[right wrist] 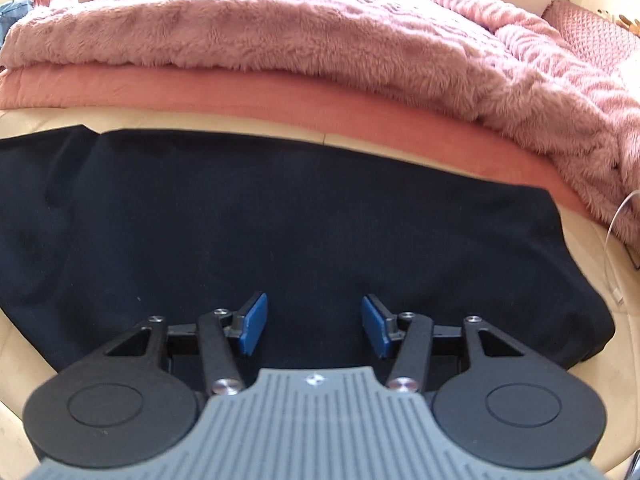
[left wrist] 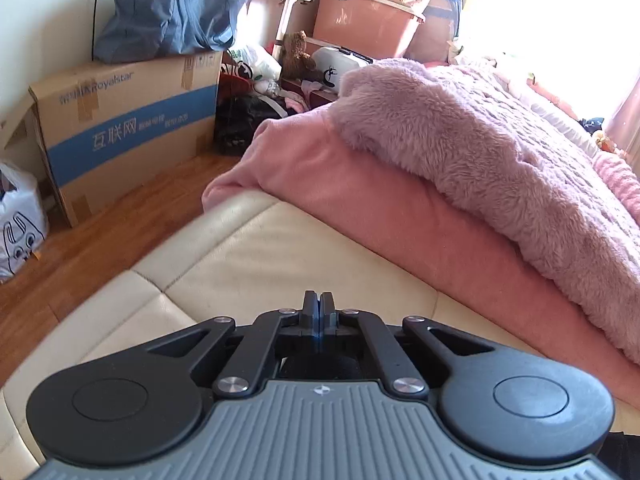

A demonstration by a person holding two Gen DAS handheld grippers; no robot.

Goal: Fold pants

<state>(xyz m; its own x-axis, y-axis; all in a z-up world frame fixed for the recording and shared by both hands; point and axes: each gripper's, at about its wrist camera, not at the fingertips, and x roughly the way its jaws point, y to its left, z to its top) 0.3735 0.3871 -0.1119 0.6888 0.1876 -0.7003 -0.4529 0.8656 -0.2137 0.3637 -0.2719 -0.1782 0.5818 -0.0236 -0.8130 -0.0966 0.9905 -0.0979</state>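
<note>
A: What do I have on the left side?

B: My left claw [left wrist: 319,312] is pressed together, holding nothing, over the cream bed edge [left wrist: 248,264]; no pants there.

A: And on the right?

B: My right claw [right wrist: 314,326] is wide, directly above the black pants [right wrist: 280,220]. They lie flat, long axis left-right, so the right one is nearer.

Your right gripper [right wrist: 314,326], fingers spread, hangs over the black pants [right wrist: 240,220], flat on the cream bed frame [right wrist: 24,118]. Beyond their far edge the pink sheet [right wrist: 280,104] and fluffy blanket [right wrist: 300,28] rise as a wall. Your left gripper [left wrist: 319,312], fingers pressed together, faces bare cream leather [left wrist: 260,256]; a cardboard box [left wrist: 132,120] stands past the left edge.
</note>
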